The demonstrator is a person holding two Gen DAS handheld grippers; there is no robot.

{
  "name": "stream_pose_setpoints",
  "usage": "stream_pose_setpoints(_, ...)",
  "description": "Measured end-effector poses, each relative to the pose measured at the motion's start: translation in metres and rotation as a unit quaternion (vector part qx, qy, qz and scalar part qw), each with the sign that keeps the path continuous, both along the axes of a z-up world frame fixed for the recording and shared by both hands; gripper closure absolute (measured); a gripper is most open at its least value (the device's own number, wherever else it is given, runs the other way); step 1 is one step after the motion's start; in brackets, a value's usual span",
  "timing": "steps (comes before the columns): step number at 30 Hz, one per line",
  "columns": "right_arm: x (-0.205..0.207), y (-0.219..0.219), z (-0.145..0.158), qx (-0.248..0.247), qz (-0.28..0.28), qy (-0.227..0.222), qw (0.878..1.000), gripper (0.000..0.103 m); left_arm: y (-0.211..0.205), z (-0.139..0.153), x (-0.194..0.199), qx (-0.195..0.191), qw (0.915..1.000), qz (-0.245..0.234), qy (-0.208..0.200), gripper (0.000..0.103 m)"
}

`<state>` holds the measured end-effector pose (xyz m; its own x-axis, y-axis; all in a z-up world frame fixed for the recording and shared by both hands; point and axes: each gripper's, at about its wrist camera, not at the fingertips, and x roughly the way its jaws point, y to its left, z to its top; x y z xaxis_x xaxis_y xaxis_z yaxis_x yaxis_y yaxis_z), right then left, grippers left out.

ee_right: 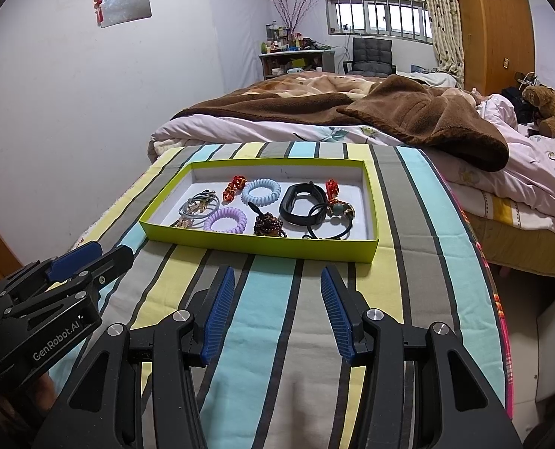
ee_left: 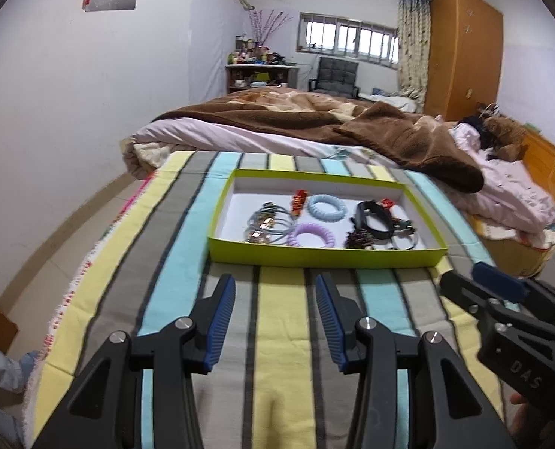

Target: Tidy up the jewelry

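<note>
A shallow lime-green box point(ee_left: 315, 256) point(ee_right: 240, 241) lies on the striped cloth ahead of both grippers. It holds a blue coil hair tie point(ee_left: 327, 206) point(ee_right: 261, 191), a purple coil hair tie point(ee_left: 311, 234) point(ee_right: 225, 220), grey hair ties with gold charms point(ee_left: 270, 222) point(ee_right: 197, 207), a red ornament point(ee_left: 299, 200) point(ee_right: 234, 187), a black wristband point(ee_left: 373, 219) point(ee_right: 302, 205), a dark bead bracelet point(ee_left: 358, 240) point(ee_right: 268, 224) and a black cord piece point(ee_right: 331, 220). My left gripper point(ee_left: 275, 288) point(ee_right: 101, 258) is open and empty, short of the box. My right gripper point(ee_right: 277, 280) point(ee_left: 472, 280) is open and empty beside it.
The striped cloth point(ee_left: 277, 318) point(ee_right: 296, 299) covers a raised surface that drops off at left and right. Behind the box lies a bed with a brown blanket point(ee_left: 315, 116) point(ee_right: 352, 108). A teddy bear point(ee_right: 545, 106) and an orange wardrobe point(ee_left: 464, 56) are at the right.
</note>
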<state>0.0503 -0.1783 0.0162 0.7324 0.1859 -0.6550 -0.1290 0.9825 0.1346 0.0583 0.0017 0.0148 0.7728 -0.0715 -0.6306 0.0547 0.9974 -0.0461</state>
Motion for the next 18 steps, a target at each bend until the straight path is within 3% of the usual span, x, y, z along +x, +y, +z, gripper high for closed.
stream_pose_setpoints(18, -0.0014, 0.0004, -0.0017, -0.001, 0.000, 0.003, 1.000, 0.054, -0.0001, -0.0004, -0.0012, -0.002, 1.0000, -0.007, -0.005, 0.056)
